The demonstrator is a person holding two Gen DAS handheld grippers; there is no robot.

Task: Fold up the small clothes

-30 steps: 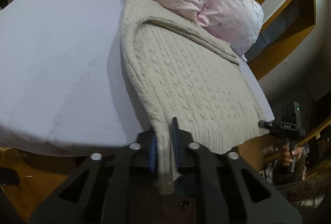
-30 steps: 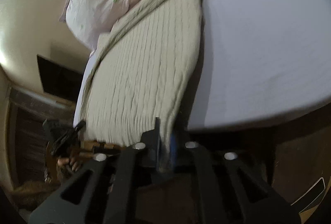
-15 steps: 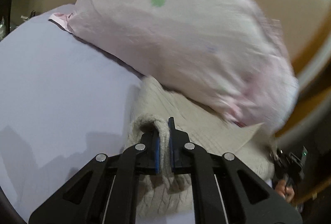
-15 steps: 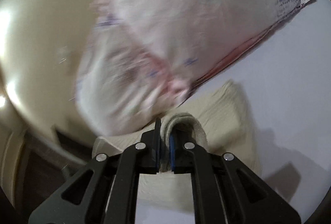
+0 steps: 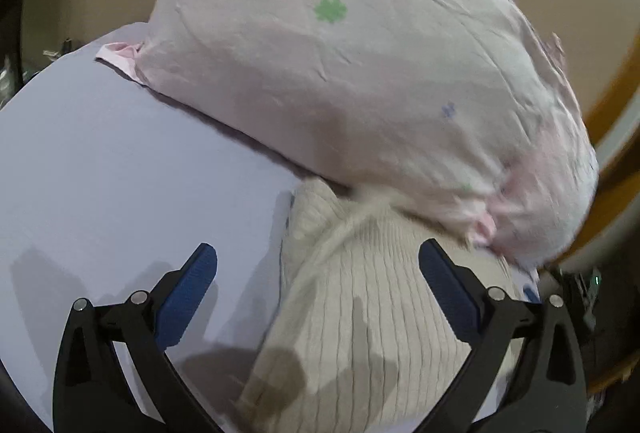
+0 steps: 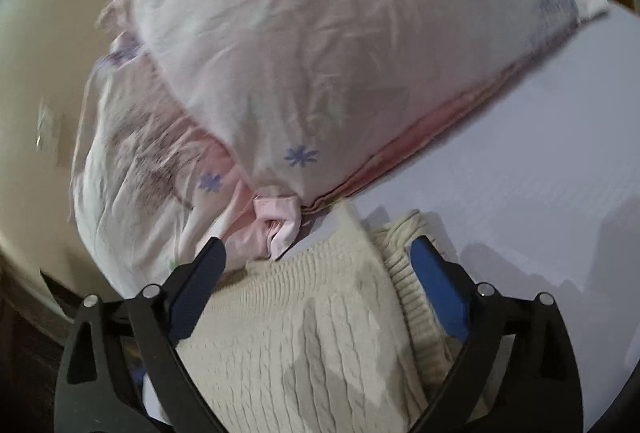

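Observation:
A cream cable-knit sweater (image 5: 360,313) lies folded over on the lavender bed sheet (image 5: 120,173), its far edge against a pink pillow. My left gripper (image 5: 318,265) is open and empty, its jaws spread just above the sweater's left part. The sweater also shows in the right wrist view (image 6: 312,333). My right gripper (image 6: 318,253) is open and empty above it, with the ribbed hem (image 6: 404,273) lying by its right finger.
A large pink pillow (image 5: 360,73) with small flower prints fills the far side, also in the right wrist view (image 6: 320,53). A beige wall and a wooden frame (image 5: 616,105) stand behind. The sheet (image 6: 540,153) stretches to the right.
Both grippers carried the sweater's hem up toward the pillow, folding it over. Both have since opened and let go of the sweater.

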